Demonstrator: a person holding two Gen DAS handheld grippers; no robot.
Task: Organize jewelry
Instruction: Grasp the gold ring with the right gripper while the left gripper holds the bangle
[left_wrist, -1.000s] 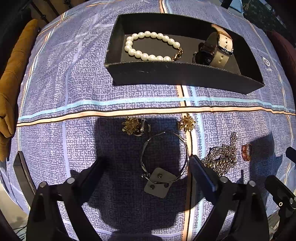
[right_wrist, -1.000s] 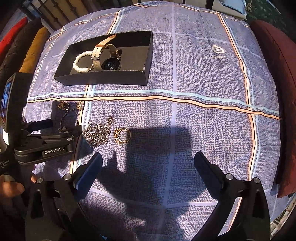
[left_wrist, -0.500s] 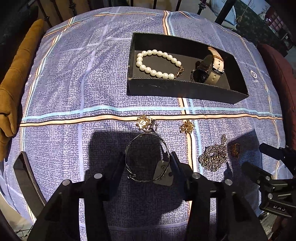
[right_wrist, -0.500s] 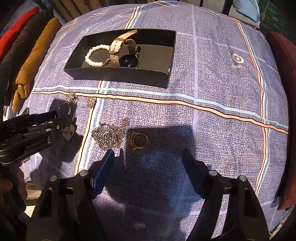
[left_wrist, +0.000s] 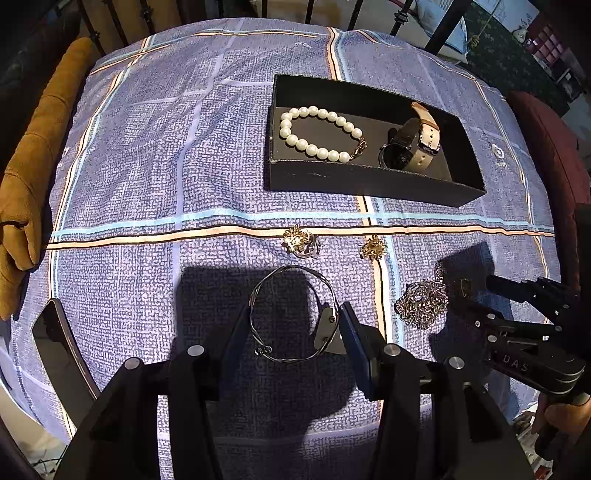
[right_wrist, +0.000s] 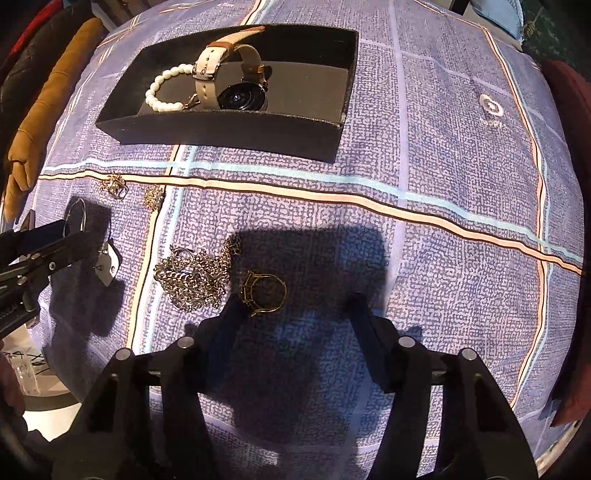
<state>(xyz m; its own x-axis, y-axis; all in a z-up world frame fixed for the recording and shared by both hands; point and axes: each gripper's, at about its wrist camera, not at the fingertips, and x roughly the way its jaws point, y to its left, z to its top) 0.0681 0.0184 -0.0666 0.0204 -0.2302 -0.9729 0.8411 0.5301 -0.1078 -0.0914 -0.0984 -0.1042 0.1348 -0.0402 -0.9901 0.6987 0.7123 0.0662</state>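
Bangle (left_wrist: 291, 314) sits between the left gripper (left_wrist: 293, 332) fingers, which have narrowed onto it, its flat side toward the camera; grip looks closed. Box (left_wrist: 369, 181) lies straight ahead. Right gripper (right_wrist: 291, 306), open, empty, has the ring (right_wrist: 264, 293) just beside its left finger.

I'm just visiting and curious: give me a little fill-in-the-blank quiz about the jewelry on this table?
1. The pearl bracelet lies inside the black tray next to a ____.
2. The left gripper is shut on the thin wire ____, which carries a small tag.
3. The gold ring lies between the right gripper's ____ fingers.
4. The chain pile rests on the ____ tablecloth.

Missing words: watch; bangle; open; blue
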